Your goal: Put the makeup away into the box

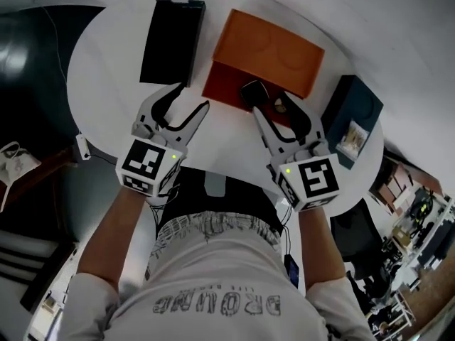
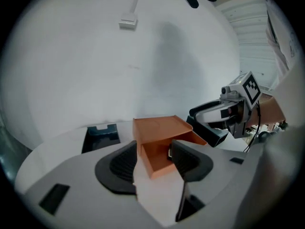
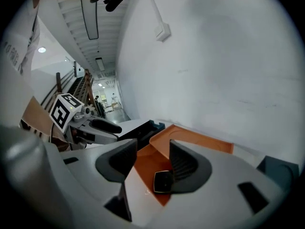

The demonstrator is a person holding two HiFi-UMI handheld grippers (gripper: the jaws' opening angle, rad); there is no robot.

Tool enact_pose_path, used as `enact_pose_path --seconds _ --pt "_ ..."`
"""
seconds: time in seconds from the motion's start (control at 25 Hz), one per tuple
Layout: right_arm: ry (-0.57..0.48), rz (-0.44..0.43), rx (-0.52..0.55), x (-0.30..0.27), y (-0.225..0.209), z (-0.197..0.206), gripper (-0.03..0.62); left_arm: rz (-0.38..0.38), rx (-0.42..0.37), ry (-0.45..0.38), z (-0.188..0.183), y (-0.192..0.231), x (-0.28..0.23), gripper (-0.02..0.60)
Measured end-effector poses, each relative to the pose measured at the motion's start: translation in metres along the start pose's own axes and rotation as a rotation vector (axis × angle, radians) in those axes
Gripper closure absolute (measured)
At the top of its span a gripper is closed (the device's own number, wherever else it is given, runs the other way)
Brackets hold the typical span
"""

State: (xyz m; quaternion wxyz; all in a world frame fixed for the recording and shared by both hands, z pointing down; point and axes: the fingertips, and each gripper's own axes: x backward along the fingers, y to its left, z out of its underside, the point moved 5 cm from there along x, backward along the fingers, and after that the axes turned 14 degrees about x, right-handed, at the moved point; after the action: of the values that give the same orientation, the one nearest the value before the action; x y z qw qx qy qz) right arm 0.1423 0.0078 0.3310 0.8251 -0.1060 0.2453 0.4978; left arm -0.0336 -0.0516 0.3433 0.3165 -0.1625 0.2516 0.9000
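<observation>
An orange box [image 1: 238, 84] stands open on the white table [image 1: 114, 48], its lid [image 1: 274, 48] tipped back. A black compact [image 1: 252, 91] lies inside it, seen also in the right gripper view as the compact [image 3: 163, 181] beside the right-hand finger. My right gripper [image 1: 269, 101] hovers over the box's near right corner, open, with nothing between its jaws [image 3: 151, 161]. My left gripper [image 1: 190, 96] is open just left of the box, facing the orange box [image 2: 162, 147], and holds nothing [image 2: 153, 159].
A long black box [image 1: 170, 41] lies at the far left of the table. A dark teal box [image 1: 352, 109] stands at the right edge with a small pale item [image 1: 353, 137] on it. The person's lap is below the near table edge.
</observation>
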Motion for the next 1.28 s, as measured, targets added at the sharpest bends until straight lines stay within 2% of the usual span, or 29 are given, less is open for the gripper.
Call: enact_pose_path --seconds 0.2,0.52,0.92,1.28 --pt "-0.062 -0.031 0.021 -0.038 0.038 -0.024 0.370 -0.063 0.033 -0.050 0.006 0.043 0.041 0.331" --pt "0.028 -0.150 0.073 -0.084 0.101 -0.029 0.370 -0.146 0.106 -0.073 0.026 0.096 0.095 0.331" --pt "0.112 -0.202 0.089 -0.135 0.160 -0.018 0.373 -0.171 0.165 -0.071 0.054 0.142 0.131 0.333" --pt "0.190 -0.219 0.091 -0.167 0.196 -0.003 0.373 -0.169 0.211 -0.057 0.077 0.170 0.153 0.333"
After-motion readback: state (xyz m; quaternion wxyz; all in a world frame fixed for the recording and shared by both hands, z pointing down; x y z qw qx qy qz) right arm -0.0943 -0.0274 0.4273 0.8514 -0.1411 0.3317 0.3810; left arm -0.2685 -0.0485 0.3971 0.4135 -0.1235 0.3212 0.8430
